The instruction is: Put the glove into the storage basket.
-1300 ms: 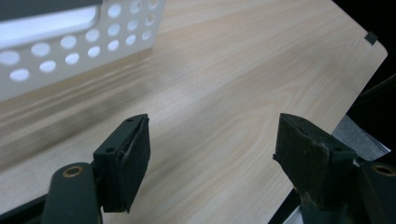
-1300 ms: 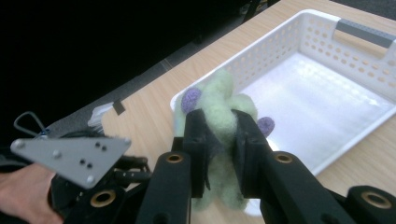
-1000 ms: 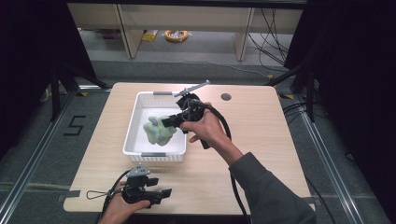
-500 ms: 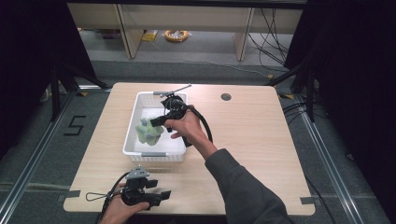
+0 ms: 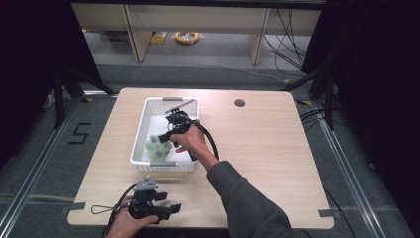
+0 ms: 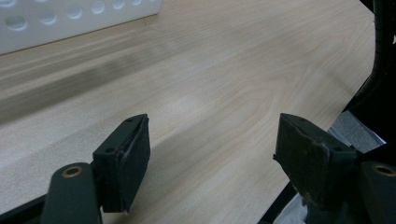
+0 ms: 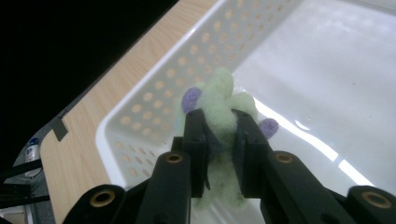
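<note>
Pale wooden table [image 5: 277, 158] carries a white basket [image 5: 141, 129]; over its near end a green plush toy [image 7: 219, 109] is pinched between the right gripper [image 7: 219, 140] jaws, apparently for lowering inside, while the left gripper [image 6: 212, 161] is rested agape, empty

A light wooden table [image 5: 267, 163] with rounded corners carries a white perforated basket [image 5: 140, 133] on its left half, long side running away from the person. A small round dark hole [image 5: 239, 103] sits near the far edge. Tape strips [image 5: 327, 212] mark the near corners.
</note>
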`<action>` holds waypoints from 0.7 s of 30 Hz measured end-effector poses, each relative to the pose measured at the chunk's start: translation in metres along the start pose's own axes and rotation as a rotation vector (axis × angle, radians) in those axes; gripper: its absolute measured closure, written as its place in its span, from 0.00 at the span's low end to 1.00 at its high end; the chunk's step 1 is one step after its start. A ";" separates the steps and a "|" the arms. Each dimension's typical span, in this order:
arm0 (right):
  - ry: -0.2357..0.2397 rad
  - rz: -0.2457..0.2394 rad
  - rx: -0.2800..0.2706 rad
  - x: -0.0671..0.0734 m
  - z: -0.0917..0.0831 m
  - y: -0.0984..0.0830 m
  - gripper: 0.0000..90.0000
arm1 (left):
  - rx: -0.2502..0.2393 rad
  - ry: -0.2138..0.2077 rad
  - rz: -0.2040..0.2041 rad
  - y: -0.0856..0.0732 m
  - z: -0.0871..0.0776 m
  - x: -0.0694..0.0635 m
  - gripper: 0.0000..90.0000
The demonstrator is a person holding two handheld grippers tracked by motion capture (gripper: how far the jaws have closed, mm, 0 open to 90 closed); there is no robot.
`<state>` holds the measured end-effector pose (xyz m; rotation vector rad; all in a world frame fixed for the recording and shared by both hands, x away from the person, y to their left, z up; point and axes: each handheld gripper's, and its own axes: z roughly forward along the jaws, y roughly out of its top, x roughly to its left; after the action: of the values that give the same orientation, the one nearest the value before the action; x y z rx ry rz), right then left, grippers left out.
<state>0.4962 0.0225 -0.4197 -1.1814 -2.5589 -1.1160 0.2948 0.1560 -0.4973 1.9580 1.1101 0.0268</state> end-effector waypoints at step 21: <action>-0.223 -0.097 0.175 -0.021 0.008 -0.008 0.84 | 0.002 -0.022 0.004 -0.001 0.002 0.000 0.29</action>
<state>0.5073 0.0117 -0.4382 -1.2113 -2.8387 -0.7958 0.2949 0.1546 -0.4991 1.9574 1.0929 0.0065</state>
